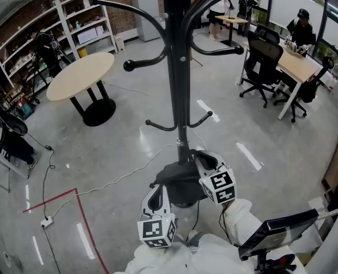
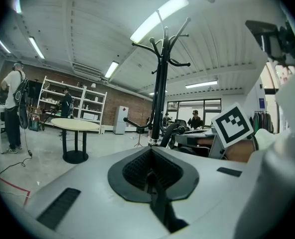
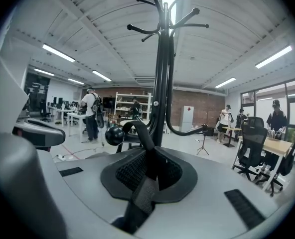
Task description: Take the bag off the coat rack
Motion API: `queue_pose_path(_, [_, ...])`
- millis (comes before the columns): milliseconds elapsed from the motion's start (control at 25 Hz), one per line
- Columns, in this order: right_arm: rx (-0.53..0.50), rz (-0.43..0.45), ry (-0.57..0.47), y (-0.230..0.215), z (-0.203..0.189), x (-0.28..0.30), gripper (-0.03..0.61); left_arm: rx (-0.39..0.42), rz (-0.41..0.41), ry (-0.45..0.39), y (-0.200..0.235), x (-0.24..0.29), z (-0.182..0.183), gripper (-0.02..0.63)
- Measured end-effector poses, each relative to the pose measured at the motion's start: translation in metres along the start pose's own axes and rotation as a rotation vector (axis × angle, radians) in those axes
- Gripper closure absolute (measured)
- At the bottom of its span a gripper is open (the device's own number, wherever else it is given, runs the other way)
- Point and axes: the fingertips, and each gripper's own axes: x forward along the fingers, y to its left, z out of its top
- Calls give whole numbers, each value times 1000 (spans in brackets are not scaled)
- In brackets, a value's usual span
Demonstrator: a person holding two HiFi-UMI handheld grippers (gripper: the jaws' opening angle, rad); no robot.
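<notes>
beside one coat rack (image 1: 177, 67), right tool (image 3: 148, 168) pinches one bag strap (image 3: 143, 193) while left tool (image 2: 150, 176) sits pressed together.

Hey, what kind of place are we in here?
Probably an open office or lab workspace: desk with black office chairs, white shelves along a brick wall, round table on concrete floor.

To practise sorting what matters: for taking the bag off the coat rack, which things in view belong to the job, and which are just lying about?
Job:
- tall black metal coat rack
- black woven bag strap, looped over a rack hook
- right gripper, shut on that strap

Lying about:
- round beige table
- white shelving unit
- black office chairs
</notes>
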Motion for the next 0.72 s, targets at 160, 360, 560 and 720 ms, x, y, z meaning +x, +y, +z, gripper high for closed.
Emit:
queue_pose_path(160, [-2, -9, -7, 3, 1, -8, 534, -2, -11, -6, -2, -3, 1, 614])
queue_pose_path(360, [-4, -22, -18, 7, 0, -17, 534, -7, -24, -11, -6, -7, -5, 613])
queue_pose_path(560, [-3, -35, -25, 13, 2, -25, 534, -13, -30, -15, -4, -15, -6, 614])
queue_pose_path(720, [1, -52, -26, 15, 1, -32, 534, -17, -37, -21, -4, -19, -5, 613])
